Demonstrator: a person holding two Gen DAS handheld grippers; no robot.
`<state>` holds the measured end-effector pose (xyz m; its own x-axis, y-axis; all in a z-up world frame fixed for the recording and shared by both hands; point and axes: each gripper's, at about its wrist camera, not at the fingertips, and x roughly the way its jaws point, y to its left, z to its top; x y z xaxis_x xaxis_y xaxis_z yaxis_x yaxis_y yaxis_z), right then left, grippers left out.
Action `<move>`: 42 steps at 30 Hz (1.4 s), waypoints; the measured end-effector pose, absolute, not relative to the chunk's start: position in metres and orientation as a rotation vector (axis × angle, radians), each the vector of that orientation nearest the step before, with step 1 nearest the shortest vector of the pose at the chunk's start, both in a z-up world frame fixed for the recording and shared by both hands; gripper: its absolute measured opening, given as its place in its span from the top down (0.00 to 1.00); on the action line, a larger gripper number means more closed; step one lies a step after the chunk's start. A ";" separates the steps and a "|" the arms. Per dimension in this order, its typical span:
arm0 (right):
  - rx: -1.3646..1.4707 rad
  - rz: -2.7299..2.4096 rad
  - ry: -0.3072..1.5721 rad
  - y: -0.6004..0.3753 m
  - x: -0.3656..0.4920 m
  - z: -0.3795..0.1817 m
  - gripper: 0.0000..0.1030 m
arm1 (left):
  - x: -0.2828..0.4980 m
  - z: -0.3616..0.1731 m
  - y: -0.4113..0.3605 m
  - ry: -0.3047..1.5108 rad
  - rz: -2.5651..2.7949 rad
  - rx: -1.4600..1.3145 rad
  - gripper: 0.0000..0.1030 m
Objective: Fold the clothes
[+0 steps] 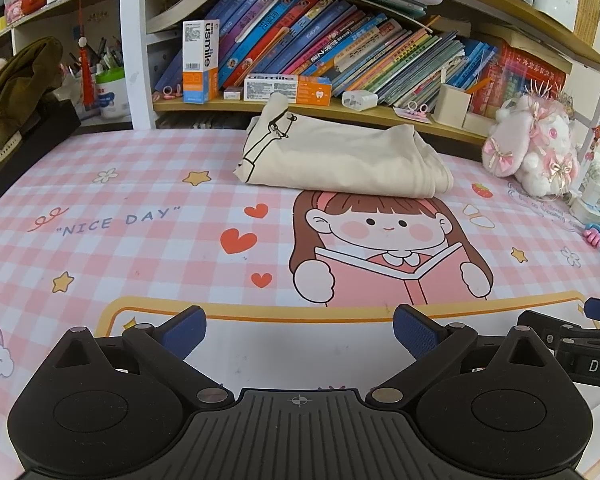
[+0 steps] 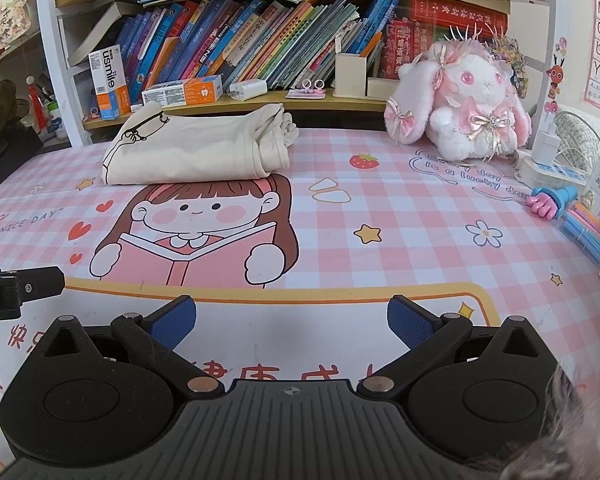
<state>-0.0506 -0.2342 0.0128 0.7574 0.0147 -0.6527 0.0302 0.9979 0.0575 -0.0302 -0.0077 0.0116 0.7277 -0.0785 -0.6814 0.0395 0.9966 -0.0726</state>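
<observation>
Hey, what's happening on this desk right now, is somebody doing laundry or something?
A person holds two handheld grippers over a pink checked desk mat. Both the left gripper and the right gripper are open and hold nothing, low near the front edge. A cream garment lies folded in a bundle at the back of the mat, below the bookshelf, untouched. A pink plush bunny sits to its right.

Cream garment (image 1: 340, 160); folded, against the shelf
</observation>
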 end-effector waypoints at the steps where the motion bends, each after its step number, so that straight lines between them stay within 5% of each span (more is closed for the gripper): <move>1: 0.066 -0.008 0.711 -0.234 -0.051 0.013 0.00 | -0.030 0.012 -0.008 0.753 -0.065 -0.055 0.02; 42: 0.071 -0.018 0.710 -0.232 -0.051 0.015 0.00 | -0.031 0.011 -0.005 0.758 -0.066 -0.055 0.02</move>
